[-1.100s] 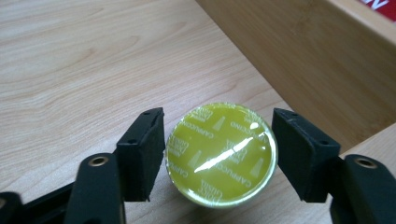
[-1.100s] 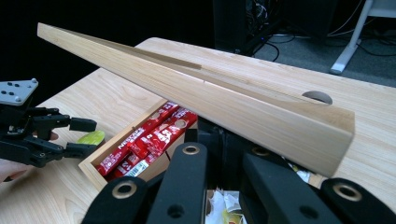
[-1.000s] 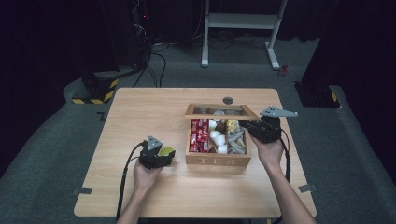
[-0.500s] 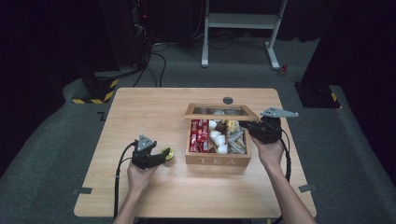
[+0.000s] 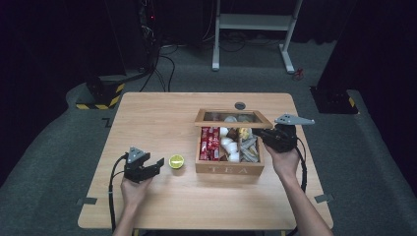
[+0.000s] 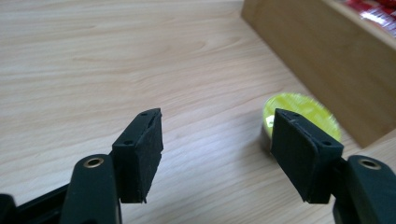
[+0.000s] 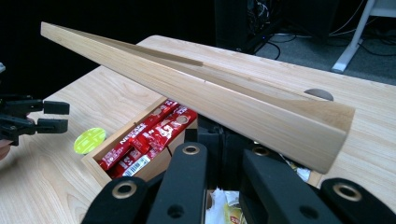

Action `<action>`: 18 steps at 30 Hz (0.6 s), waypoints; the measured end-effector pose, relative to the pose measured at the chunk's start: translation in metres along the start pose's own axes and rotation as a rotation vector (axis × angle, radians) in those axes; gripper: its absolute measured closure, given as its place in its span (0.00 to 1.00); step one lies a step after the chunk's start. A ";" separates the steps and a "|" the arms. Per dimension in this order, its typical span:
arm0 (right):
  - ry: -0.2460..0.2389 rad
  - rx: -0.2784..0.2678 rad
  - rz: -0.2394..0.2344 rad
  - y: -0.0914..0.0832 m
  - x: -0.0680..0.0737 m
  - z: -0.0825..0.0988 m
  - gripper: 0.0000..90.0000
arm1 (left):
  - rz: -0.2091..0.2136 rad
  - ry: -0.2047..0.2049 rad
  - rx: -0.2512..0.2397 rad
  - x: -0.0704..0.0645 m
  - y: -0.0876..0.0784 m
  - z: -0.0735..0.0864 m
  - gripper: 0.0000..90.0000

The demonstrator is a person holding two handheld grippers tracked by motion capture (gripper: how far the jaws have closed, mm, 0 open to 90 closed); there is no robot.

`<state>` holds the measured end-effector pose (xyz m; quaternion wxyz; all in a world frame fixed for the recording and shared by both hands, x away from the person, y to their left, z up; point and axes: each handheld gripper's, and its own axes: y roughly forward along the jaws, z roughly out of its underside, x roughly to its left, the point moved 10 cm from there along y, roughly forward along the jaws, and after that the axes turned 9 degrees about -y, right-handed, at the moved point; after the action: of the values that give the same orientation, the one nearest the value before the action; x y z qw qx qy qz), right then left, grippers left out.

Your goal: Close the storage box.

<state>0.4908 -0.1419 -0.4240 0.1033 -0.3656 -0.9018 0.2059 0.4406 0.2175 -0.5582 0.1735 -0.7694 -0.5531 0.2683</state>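
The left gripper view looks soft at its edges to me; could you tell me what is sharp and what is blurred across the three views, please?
Left gripper view: the left gripper and nearby wood grain are sharp; the yellow cup and the tea box blur. Right gripper view: the lid is fairly crisp, the dark background dim. High view: the table is evenly lit, the surroundings nearly black.

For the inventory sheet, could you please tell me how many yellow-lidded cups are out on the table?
1: the yellow-lidded cup stands on the table left of the tea box. More could be hidden inside the box.
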 end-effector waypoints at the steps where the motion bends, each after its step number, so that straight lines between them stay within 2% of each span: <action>1: -0.004 -0.003 0.000 0.000 0.000 0.000 1.00 | -0.005 0.001 0.002 0.002 0.000 0.001 0.38; 6: -0.003 -0.007 -0.003 0.000 0.000 0.002 1.00 | -0.045 -0.031 0.031 0.016 0.001 0.016 0.39; 11: -0.005 -0.006 -0.003 -0.001 0.001 0.004 1.00 | -0.064 -0.039 0.036 0.023 -0.001 0.020 0.38; 17: -0.003 0.000 -0.007 -0.001 0.003 0.010 1.00 | -0.092 -0.028 0.049 0.029 0.001 0.025 0.38; 18: -0.006 -0.002 -0.006 -0.001 0.003 0.011 1.00 | -0.089 -0.036 0.056 0.028 0.001 0.027 0.38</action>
<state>0.4840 -0.1438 -0.4334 0.1009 -0.3622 -0.9035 0.2056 0.4321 0.2431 -0.5866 0.1967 -0.7339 -0.5820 0.2897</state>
